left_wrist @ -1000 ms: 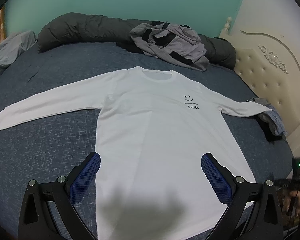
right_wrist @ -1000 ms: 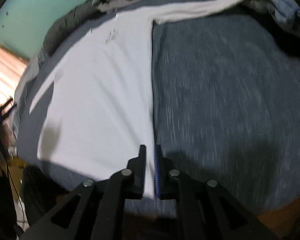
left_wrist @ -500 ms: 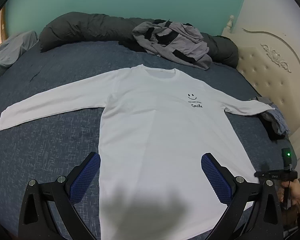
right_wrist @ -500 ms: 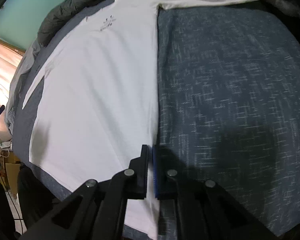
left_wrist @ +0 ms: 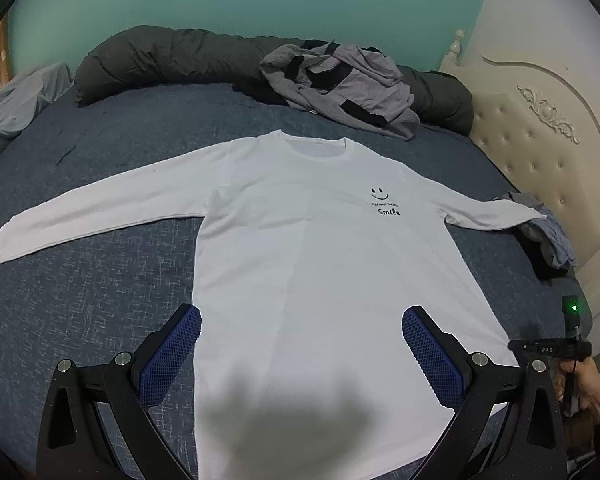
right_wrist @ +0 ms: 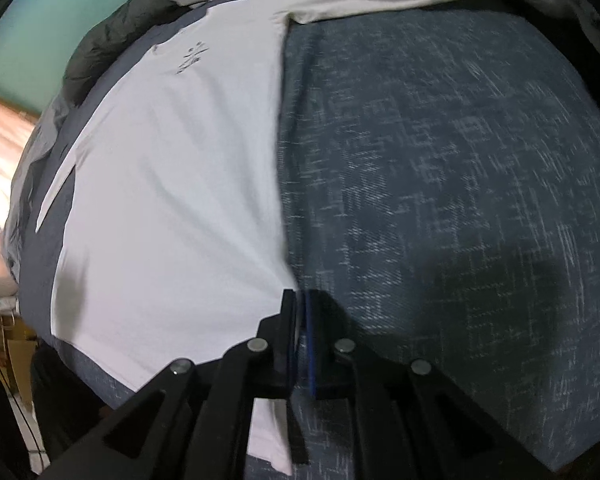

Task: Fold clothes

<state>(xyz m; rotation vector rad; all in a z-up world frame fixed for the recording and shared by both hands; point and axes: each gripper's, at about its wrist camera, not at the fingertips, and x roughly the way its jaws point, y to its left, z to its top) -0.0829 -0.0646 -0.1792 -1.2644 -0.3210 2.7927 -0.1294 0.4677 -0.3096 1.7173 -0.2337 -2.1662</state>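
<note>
Right wrist alone shows right tongs (right_wrist: 301, 300) pinching the shirt (right_wrist: 172, 184) edge; left tongs (left_wrist: 300, 344) spread.

Matt white cotton shirt (left_wrist: 320, 264)

A bed (left_wrist: 100, 280) with a dark blue cover carries a white long-sleeved shirt (left_wrist: 320, 260) spread flat. Beyond the shirt's collar lie a dark rolled duvet (left_wrist: 172, 60) and crumpled grey clothes (left_wrist: 348, 88); more grey garments (left_wrist: 548, 236) sit at its right cuff.
</note>
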